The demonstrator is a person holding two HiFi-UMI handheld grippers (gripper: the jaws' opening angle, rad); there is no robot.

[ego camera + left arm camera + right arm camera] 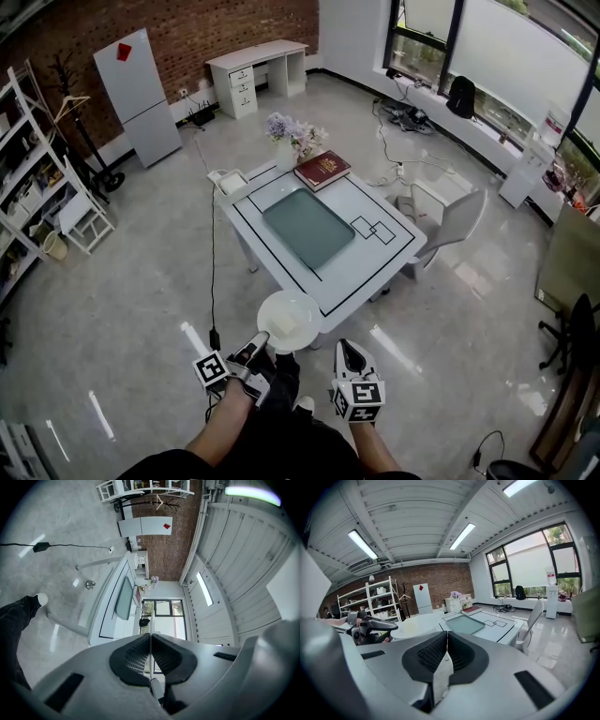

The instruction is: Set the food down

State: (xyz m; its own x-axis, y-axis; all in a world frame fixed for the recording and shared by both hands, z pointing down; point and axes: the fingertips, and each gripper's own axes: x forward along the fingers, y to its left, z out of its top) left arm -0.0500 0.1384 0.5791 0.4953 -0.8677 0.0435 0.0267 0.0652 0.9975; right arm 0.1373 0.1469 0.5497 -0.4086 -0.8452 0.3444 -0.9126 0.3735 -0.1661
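A round white plate (291,321) with a pale piece of food (284,322) on it hangs just off the near corner of the white table (370,267). My left gripper (262,341) is shut on the plate's near rim. In the left gripper view the plate (151,627) shows as a thin white edge pinched between the pads. My right gripper (348,350) hovers to the right of the plate, below the table's edge, with its jaws together. From the right gripper view, the plate (417,624) and the left gripper (370,627) appear at the left. A green mat (307,226) lies in the middle of the table.
A red book (322,170) and a vase of flowers (292,136) stand at the table's far end. A grey chair (448,220) sits at its right side. A black cable (212,272) runs over the floor on the left. Shelves (37,197) line the left wall.
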